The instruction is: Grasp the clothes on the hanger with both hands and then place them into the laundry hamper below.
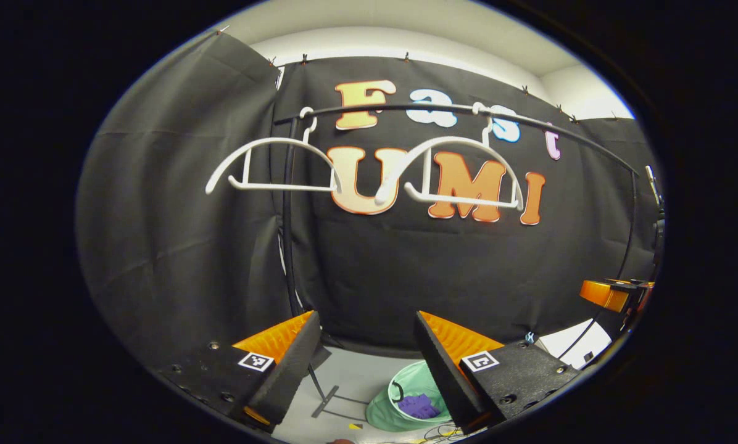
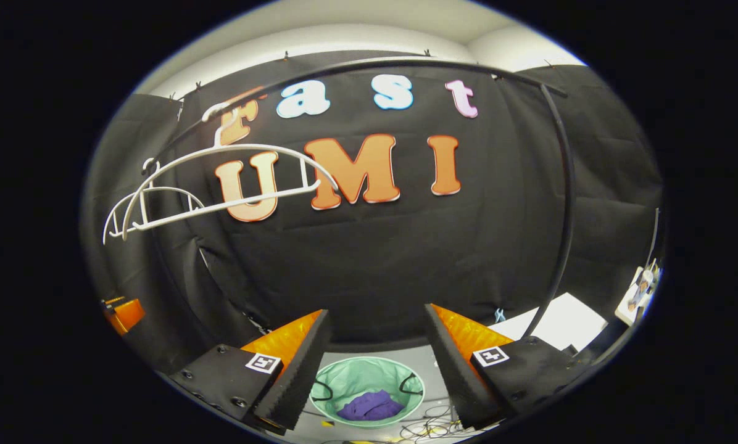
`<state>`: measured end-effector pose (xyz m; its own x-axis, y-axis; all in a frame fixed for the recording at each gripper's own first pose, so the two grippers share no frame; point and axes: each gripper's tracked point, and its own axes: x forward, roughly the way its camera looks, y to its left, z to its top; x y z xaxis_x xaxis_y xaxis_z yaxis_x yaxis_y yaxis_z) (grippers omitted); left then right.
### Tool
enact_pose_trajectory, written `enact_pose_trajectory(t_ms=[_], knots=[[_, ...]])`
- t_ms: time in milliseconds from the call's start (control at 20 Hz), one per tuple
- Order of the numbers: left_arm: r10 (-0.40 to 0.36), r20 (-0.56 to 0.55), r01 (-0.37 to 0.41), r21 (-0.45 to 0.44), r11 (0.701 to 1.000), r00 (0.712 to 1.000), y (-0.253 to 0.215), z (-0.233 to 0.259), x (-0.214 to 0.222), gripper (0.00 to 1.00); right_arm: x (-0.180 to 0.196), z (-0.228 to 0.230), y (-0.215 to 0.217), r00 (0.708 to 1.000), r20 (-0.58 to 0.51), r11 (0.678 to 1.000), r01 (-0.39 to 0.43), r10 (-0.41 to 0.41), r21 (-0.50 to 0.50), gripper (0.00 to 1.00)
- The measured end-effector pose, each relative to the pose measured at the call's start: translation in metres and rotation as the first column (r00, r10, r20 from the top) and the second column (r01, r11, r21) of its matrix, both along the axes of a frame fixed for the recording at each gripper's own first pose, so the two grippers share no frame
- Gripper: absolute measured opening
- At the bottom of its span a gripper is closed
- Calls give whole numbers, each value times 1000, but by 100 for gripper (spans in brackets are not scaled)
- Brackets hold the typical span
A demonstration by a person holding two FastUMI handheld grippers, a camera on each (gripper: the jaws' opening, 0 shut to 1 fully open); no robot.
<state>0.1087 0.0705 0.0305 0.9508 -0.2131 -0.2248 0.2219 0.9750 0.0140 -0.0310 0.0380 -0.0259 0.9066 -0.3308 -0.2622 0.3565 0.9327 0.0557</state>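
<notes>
Two bare white hangers (image 1: 276, 166) (image 1: 455, 172) hang from the black rail (image 1: 400, 108) high on the wall. Far below on the floor stands the mint-green laundry hamper (image 1: 386, 404) with purple clothes (image 1: 419, 406) lying inside it. My left gripper (image 1: 367, 324) is open with nothing between its orange-and-black fingers. In the right gripper view the hamper (image 2: 369, 377) sits right between the fingers, the purple clothes (image 2: 370, 407) at its bottom. My right gripper (image 2: 376, 320) is open and holds nothing. The white hangers (image 2: 221, 179) appear at upper left there.
The rack's black uprights (image 1: 290, 234) (image 2: 568, 203) and its foot (image 1: 332, 394) stand on the grey floor. Loose cables (image 2: 434, 425) lie beside the hamper. A white board (image 2: 560, 327) lies at right. The other gripper's orange part (image 1: 609, 293) (image 2: 122, 311) shows at each view's edge.
</notes>
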Motion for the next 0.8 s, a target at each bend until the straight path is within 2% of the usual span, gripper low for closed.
enact_pose_trajectory(t_ms=[150,300,400,600,800], knots=[[-38,66,39,-16,999,997,-8,34,-4,94,-8,18,-8,999,40,999,19,-17,-47,98],[-66,100,70,-34,997,993,-20,53,-9,95,-20,29,-17,997,72,998,36,-33,-46,89],[-72,121,77,-41,996,990,-31,59,-8,93,-27,34,-26,995,90,998,47,-43,-47,89],[-73,129,78,-35,996,989,-51,65,-9,93,-42,43,-51,993,110,997,59,-53,-50,89],[-39,134,44,-34,998,990,-68,69,-15,92,-48,51,-72,992,117,998,47,-41,-47,89]])
